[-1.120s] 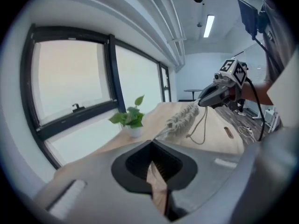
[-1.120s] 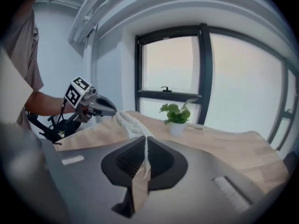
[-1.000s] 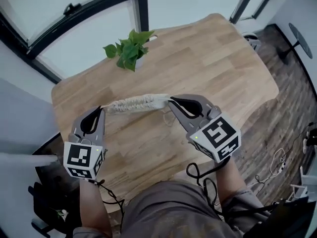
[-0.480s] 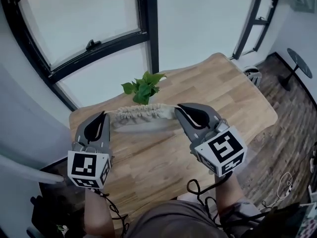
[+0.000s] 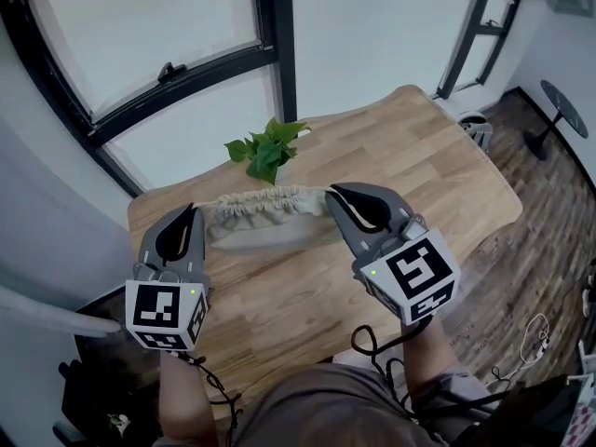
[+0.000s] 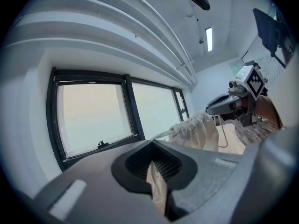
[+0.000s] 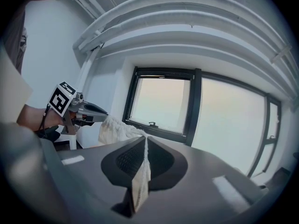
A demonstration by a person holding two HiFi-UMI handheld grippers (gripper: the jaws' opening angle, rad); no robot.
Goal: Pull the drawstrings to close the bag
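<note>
A beige cloth drawstring bag (image 5: pixel 261 214) hangs in the air between my two grippers, above the wooden table (image 5: pixel 391 156). Its mouth is gathered into tight pleats along the top. My left gripper (image 5: pixel 191 209) is shut on the left drawstring (image 6: pixel 158 190), whose tan end sticks out between the jaws. My right gripper (image 5: pixel 330 194) is shut on the right drawstring (image 7: pixel 140 183) in the same way. In the left gripper view the pleated bag (image 6: pixel 201 129) stretches toward the right gripper (image 6: pixel 223 107). In the right gripper view the bag (image 7: pixel 117 129) reaches toward the left gripper (image 7: pixel 93 110).
A small green potted plant (image 5: pixel 265 147) stands on the table just behind the bag. Black-framed windows (image 5: pixel 186 54) run along the wall behind the table. Dark wood floor with cables (image 5: pixel 535 329) lies to the right.
Both grippers have lifted the bag off the table and now hold it in the air. The head camera has tilted up toward the windows. The bag hangs a little fuller than half a second ago.
</note>
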